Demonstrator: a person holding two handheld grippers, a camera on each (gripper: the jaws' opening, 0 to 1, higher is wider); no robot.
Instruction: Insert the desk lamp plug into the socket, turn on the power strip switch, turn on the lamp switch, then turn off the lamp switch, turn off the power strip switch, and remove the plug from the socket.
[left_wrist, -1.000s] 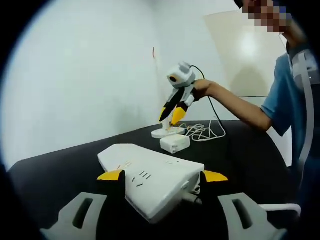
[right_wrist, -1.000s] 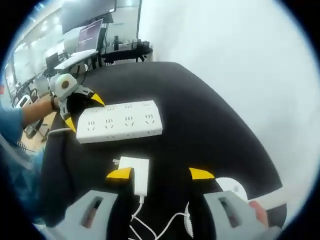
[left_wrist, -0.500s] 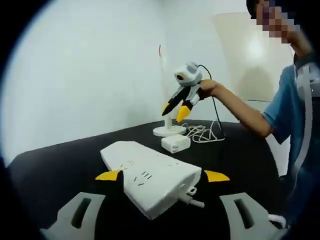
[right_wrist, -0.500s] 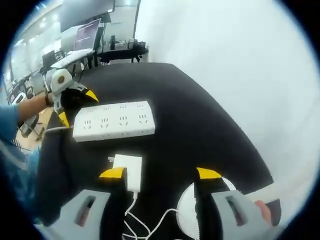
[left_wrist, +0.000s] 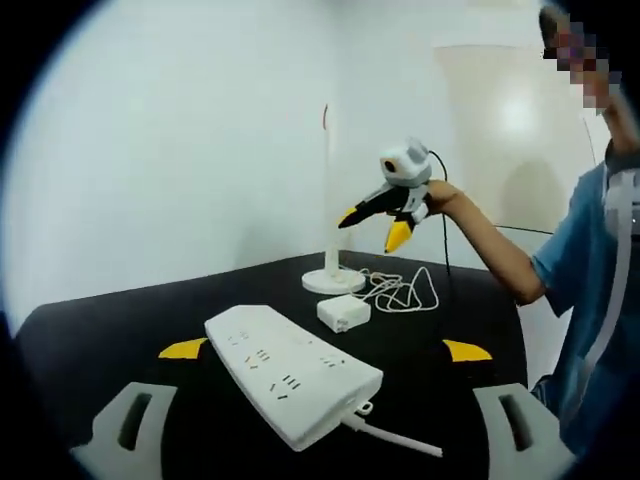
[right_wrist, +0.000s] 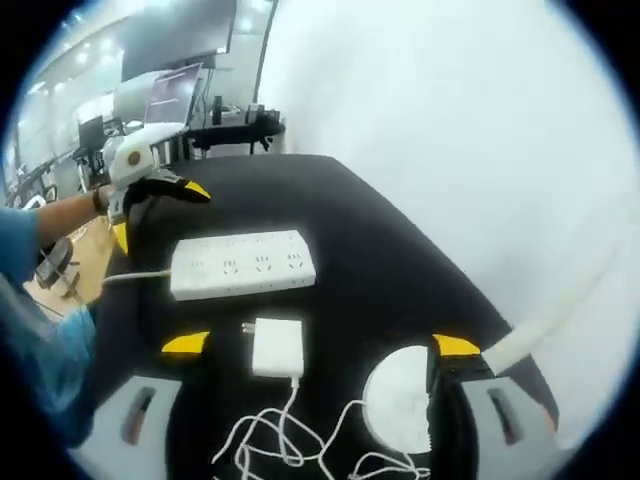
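Note:
A white power strip (left_wrist: 290, 378) lies on the black table (left_wrist: 120, 330), its sockets empty, just ahead of my left gripper (left_wrist: 325, 350), which stands open wide above it. Beyond it lies the lamp's white plug block (left_wrist: 343, 312), then the lamp's round base (left_wrist: 333, 282) and thin stem (left_wrist: 327, 190). My right gripper (left_wrist: 374, 226) hangs open in the air above the coiled cable (left_wrist: 400, 290). In the right gripper view, my right gripper (right_wrist: 320, 345) is open over the plug block (right_wrist: 278, 347). The lamp base (right_wrist: 405, 407) is at its right jaw, the power strip (right_wrist: 243, 265) farther on, and the left gripper (right_wrist: 155, 212) behind that.
The strip's own cord (left_wrist: 395, 437) runs off toward the table's near edge. A white wall (left_wrist: 180, 150) stands close behind the table. A person in a blue shirt (left_wrist: 590, 270) is at the right. Desks with monitors (right_wrist: 180, 90) fill the room beyond.
Both grippers have drawn back and upward and opened wider. My left jaws no longer flank the strip's end. The strip and plug block lie where they were.

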